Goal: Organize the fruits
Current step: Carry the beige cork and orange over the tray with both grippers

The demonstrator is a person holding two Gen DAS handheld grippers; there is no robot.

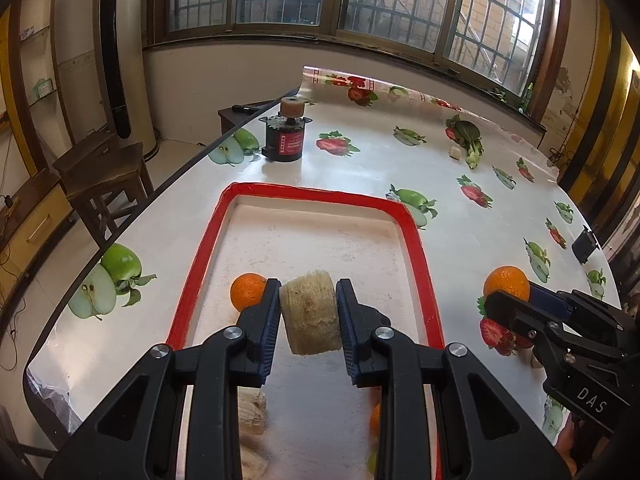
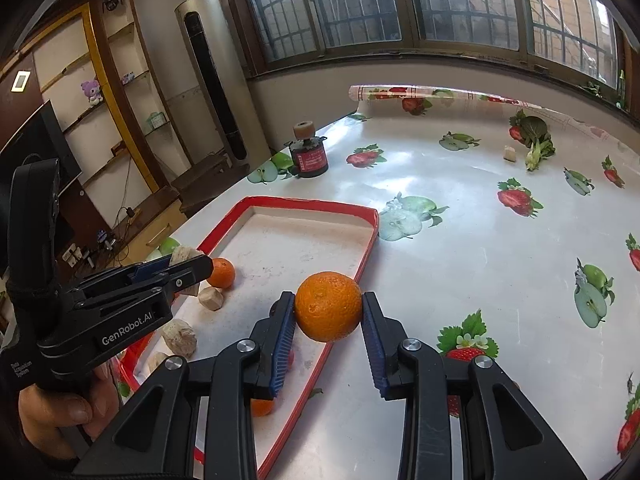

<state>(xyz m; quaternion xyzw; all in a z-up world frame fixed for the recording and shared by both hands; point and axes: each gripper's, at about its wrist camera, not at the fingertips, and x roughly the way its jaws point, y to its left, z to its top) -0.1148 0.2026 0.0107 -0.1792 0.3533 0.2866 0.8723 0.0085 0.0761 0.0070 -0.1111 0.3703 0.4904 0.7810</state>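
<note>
A: Where are the fruits sitting right now?

B: One orange (image 2: 328, 306) is being carried in the right tool (image 2: 329, 312), its pads pressing on both sides, hanging over the near right rim of the red-rimmed tray (image 2: 370, 236). The left tool (image 1: 308, 312) is gripping a pale, fibrous cylinder chunk (image 1: 310, 316) above the tray's floor.

A: So how far along is the sorting looking?

B: I'm judging it as partway. A second orange (image 1: 248, 291) is already lying in the tray beside the left tool, and another orange piece (image 2: 262, 407) is peeking out under the right tool's finger, inside the tray too. Several beige lumps (image 2: 180, 336) are resting along the tray's left side.

A: Anything waiting outside?

B: A leafy green vegetable (image 2: 536, 136) and a small pale cube (image 2: 509, 153) are lying at the far end of the surface (image 2: 460, 240), well apart from the tray. A black-and-red can (image 2: 310, 156) is standing near the far left edge. Both held items are probably waiting to be set down.
</note>
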